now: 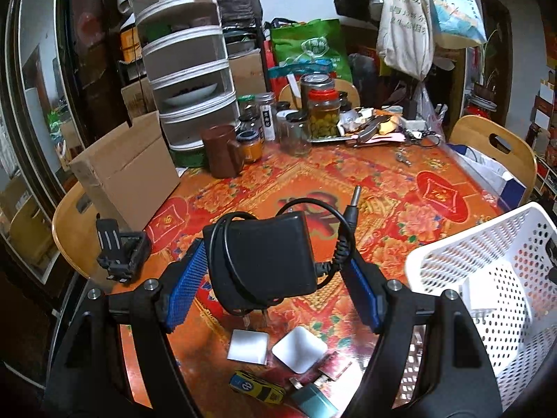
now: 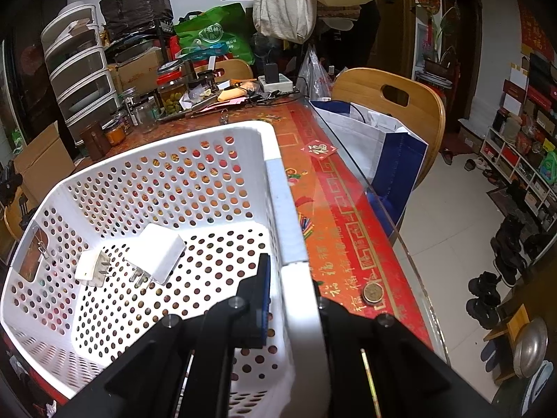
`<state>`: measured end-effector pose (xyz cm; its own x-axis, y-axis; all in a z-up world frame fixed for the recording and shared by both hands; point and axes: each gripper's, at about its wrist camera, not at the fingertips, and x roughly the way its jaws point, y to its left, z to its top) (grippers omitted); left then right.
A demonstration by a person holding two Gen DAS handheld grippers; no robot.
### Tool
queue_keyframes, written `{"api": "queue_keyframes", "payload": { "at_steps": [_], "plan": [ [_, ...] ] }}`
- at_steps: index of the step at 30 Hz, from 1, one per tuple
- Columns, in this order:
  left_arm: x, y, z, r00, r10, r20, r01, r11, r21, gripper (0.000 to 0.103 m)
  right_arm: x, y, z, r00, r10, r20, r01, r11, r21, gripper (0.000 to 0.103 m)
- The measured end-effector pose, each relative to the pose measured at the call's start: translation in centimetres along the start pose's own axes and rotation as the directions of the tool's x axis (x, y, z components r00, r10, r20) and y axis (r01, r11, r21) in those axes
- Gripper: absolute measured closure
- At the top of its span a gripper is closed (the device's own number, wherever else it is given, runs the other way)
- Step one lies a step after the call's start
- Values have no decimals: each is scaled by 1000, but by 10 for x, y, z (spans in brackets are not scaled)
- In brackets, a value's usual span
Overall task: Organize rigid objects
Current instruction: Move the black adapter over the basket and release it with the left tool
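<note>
My left gripper (image 1: 271, 275) is shut on a black power adapter (image 1: 261, 257) with its cable coiled around it, held above the table. Below it lie two white square chargers (image 1: 249, 346), (image 1: 298, 348), a yellow toy car (image 1: 256, 386) and a teal block (image 1: 313, 400). The white perforated basket (image 1: 487, 271) stands to the right. My right gripper (image 2: 292, 296) is shut on the basket's right rim (image 2: 296, 244). Inside the basket lie two white plug chargers (image 2: 92, 266), (image 2: 158, 257).
A black phone holder (image 1: 120, 254) sits at the table's left edge beside a cardboard box (image 1: 125, 170). Jars (image 1: 322, 111), a brown mug (image 1: 222, 151) and stacked drawers (image 1: 188, 80) crowd the back. A coin (image 2: 372, 292) lies near the right edge. Wooden chairs (image 2: 393, 104) surround the table.
</note>
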<state>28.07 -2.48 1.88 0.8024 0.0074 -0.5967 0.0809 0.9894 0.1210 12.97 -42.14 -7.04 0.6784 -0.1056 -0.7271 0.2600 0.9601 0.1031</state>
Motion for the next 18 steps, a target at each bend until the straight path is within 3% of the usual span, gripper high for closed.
{"api": "queue_keyframes", "payload": {
  "at_steps": [18],
  "plan": [
    [-47, -79, 13, 997, -67, 39, 61, 991, 123, 30, -1, 2, 1, 1000, 6, 4, -6, 1000, 3, 96]
  ]
}}
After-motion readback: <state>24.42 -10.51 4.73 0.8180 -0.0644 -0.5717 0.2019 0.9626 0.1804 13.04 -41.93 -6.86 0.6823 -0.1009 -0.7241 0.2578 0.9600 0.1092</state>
